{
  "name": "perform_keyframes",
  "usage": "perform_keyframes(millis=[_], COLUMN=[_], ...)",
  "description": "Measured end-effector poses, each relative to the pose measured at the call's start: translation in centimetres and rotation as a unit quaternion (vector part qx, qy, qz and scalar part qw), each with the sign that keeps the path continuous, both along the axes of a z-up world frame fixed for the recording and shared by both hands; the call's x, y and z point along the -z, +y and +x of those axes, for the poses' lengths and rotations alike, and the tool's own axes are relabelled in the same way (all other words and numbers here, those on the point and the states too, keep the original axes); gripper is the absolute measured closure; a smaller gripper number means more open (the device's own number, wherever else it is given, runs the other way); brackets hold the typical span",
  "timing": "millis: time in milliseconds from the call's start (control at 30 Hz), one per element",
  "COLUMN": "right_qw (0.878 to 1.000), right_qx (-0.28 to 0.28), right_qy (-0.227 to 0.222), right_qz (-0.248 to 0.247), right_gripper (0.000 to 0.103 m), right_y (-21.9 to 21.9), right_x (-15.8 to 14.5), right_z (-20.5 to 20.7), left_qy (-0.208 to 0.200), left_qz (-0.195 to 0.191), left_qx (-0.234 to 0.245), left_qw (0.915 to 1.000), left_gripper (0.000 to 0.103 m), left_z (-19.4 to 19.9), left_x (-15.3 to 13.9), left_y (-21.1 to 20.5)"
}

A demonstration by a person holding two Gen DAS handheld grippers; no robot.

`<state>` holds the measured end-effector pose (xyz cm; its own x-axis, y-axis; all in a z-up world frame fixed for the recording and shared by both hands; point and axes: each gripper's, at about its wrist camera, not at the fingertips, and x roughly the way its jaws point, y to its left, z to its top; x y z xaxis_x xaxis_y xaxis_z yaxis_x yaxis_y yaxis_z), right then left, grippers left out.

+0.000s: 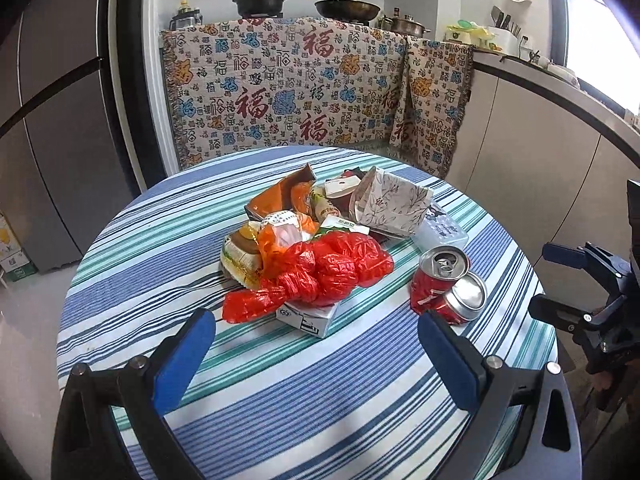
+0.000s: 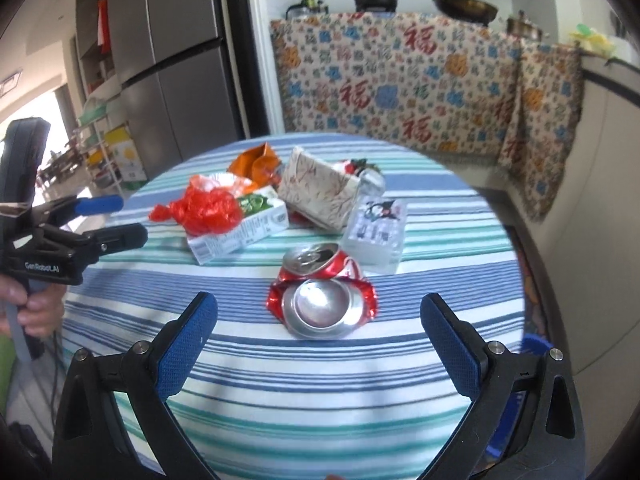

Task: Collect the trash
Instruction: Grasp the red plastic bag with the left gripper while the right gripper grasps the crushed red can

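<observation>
From the left wrist camera, the round table (image 1: 280, 400) with its striped cloth has a broad bare stretch between the near edge and the rubbish heaped at its middle. The left gripper (image 1: 316, 336) hangs above that stretch, its blue-padded tongs spread wide and holding nothing. Just ahead of them a red plastic bag (image 1: 320, 272) lies on a flat white carton (image 1: 308, 318). The crushed red can (image 1: 448, 284) sits apart to the right, close to the right-hand finger. Behind the bag, an orange wrapper (image 1: 280, 196), a patterned paper bag (image 1: 394, 206) and smaller wrappers overlap so that their outlines are hard to separate. The right gripper (image 1: 560, 280) shows at the frame's right edge, off the table rim and partly cut off.

From the right wrist camera, the right gripper (image 2: 318, 328) is poised low over the near half of the table, tongs spread wide and empty, with the can (image 2: 322, 296) lying between and just beyond the tips. Striped cloth lies bare on both sides of the can. A clear plastic box (image 2: 376, 228) sits behind the can. At the left edge, a hand (image 2: 30, 304) grips the handle of the left gripper (image 2: 120, 220), whose fingers stand apart over the table's rim.
</observation>
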<state>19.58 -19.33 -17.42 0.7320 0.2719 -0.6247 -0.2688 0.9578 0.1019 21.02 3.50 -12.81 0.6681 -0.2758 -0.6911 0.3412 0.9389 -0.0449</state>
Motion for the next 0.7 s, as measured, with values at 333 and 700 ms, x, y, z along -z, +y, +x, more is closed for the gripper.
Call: perform_keyframes(millis=[333,700], right_qw=[0.998,0.995], right_qx=[-0.054,-0.064], right_qy=[0.025,0.063], right_qz=[-0.030,-0.048], right_gripper=[0.002,0.027], right_y=[1.9,3.0], right_x=[2.7,5.0], right_z=[5.0,8.6], left_qy=[-0.004,0.021], left_qz=[0.016,0.030], left_qx=[0.040,0.059], left_qw=[0.9991,0.9976], left_gripper=[0.000,0.055], left_z=[3.6,4.6], left_x=[1.3,2.6], left_y=[-2.2,-3.1])
